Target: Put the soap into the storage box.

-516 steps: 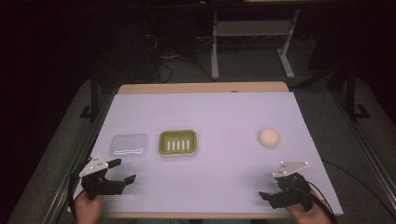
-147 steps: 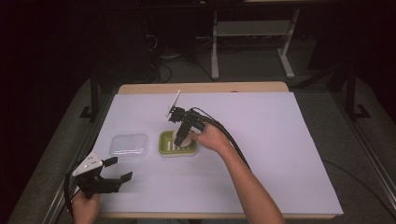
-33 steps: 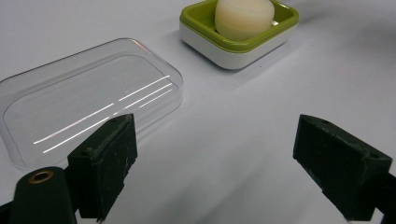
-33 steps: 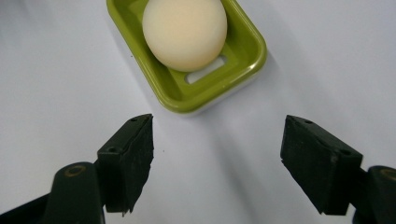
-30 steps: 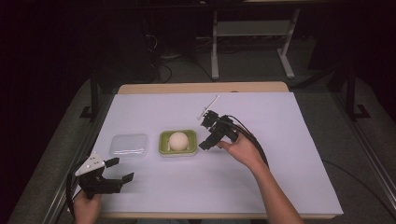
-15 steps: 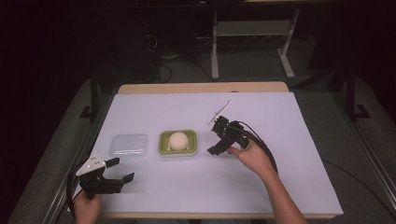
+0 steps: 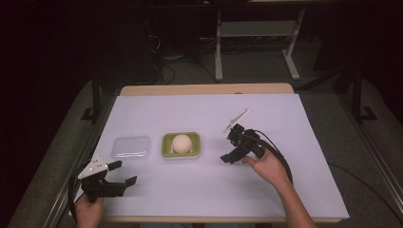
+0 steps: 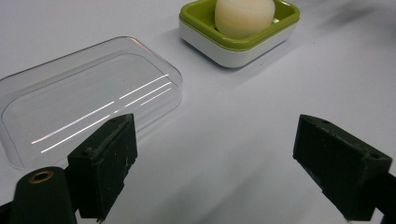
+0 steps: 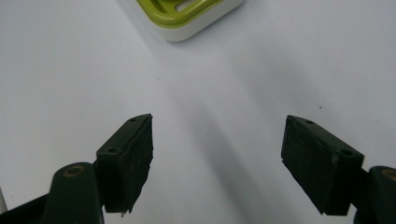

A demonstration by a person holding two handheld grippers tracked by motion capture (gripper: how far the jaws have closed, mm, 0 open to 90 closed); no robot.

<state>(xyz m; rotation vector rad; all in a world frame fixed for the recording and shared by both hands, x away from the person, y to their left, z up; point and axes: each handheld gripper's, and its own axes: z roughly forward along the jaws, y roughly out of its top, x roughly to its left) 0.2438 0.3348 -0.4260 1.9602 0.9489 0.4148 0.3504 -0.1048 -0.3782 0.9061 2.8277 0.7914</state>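
Observation:
A cream round ball point(image 7: 181, 142) point(image 8: 243, 16) rests in a green and white dish point(image 7: 166, 151) point(image 8: 224, 44) at the table's middle. To its left lies a clear plastic lid point(image 7: 130, 147) point(image 8: 84, 98) flat on the white sheet. My right gripper point(image 7: 229, 151) point(image 9: 217, 158) hovers open to the right of the dish, nothing between its jaws; a corner of the dish point(image 9: 187, 18) shows ahead of it. My left gripper point(image 7: 122, 173) point(image 8: 215, 163) stands open near the front left edge, just short of the lid.
A white sheet point(image 7: 285, 142) covers the table, with a wooden strip point(image 7: 204, 89) along the far edge. A black cable point(image 7: 280, 156) loops from the right gripper around the hand. Dark floor and a metal stand point(image 7: 256, 42) lie beyond the table.
The right gripper has drawn back rightward and toward the person, away from the dish with the ball in it. The left gripper has stayed in place.

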